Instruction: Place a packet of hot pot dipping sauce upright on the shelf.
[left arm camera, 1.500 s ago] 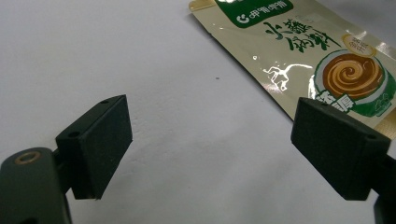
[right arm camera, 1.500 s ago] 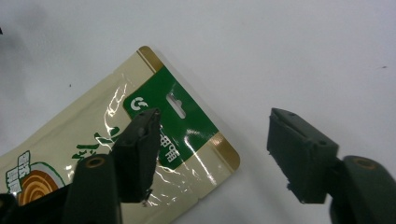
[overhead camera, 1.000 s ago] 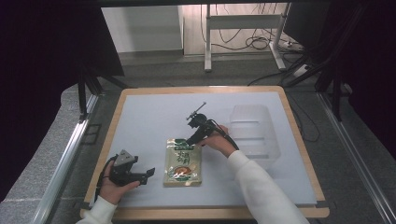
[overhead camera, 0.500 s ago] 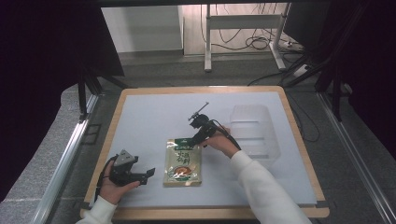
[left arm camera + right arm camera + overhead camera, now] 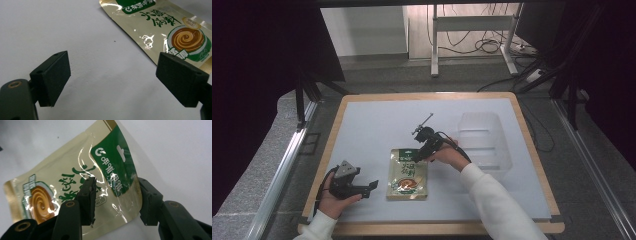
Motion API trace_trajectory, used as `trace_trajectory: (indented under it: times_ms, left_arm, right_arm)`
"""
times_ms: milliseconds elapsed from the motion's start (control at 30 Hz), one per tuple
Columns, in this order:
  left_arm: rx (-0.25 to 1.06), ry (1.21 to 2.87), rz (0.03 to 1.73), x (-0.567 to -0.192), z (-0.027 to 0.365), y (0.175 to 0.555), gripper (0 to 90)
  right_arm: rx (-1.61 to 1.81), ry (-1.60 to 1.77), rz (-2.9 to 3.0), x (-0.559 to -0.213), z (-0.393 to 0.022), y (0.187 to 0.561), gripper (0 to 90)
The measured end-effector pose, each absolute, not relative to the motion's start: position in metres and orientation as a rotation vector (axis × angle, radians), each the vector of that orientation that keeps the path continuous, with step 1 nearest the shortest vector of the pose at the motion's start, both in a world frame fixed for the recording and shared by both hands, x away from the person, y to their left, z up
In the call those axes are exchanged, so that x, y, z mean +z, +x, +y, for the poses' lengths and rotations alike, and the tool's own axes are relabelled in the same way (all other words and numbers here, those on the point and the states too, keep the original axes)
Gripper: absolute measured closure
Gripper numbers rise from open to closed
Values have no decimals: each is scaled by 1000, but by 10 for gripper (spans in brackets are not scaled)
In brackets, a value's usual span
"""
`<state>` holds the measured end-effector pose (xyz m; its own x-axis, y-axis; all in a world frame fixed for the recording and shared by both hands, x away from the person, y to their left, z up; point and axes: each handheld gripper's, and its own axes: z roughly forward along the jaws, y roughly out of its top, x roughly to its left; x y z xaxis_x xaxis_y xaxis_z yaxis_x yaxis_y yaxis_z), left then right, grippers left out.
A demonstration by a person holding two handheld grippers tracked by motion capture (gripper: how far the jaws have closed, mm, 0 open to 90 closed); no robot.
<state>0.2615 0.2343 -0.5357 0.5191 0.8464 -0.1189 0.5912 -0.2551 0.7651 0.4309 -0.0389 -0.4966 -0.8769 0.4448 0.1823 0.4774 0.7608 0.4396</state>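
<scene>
A gold and green sauce pouch lies flat near the table's front middle. My right gripper is at its top right corner. In the right gripper view the pouch bows up between the jaws; one pad presses its printed face and the other its edge, so my right gripper is shut on that corner. My left gripper rests on the mat to the pouch's left, open and pointing toward it. Its own view shows the left gripper with jaws wide apart and bare mat between them, the pouch ahead to the right.
A clear plastic tub stands on the mat right of the pouch, just beyond my right hand. The grey mat lies in a wooden-rimmed table. Beyond the far edge are a stand's metal legs and floor cables.
My right gripper has shifted only slightly at the pouch's corner. The pouch and the left gripper have stayed where they were.
</scene>
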Motion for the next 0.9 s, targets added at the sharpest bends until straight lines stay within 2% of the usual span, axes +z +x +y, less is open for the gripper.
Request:
trace_trajectory:
  times_ms: [167, 200, 267, 300, 467, 900]
  left_arm:
    - [408, 1963, 1174, -536, 235, 261, 123]
    - [408, 1965, 1173, -536, 235, 261, 123]
    - [408, 1968, 1172, -536, 235, 261, 123]
    - [408, 1969, 1172, -536, 234, 261, 123]
    - [409, 1969, 1172, -536, 234, 262, 123]
    - [410, 1966, 1174, -536, 235, 262, 123]
  right_arm:
    - [-759, -757, -2914, -498, -38, 431, 621]
    - [-760, -750, -2930, -497, -37, 430, 676]
    - [-763, -747, -2936, -497, -38, 430, 702]
    - [-770, -743, -2945, -495, -39, 430, 760]
    - [-798, -742, -2936, -492, -42, 431, 870]
    - [-808, -676, -2963, -486, -42, 427, 888]
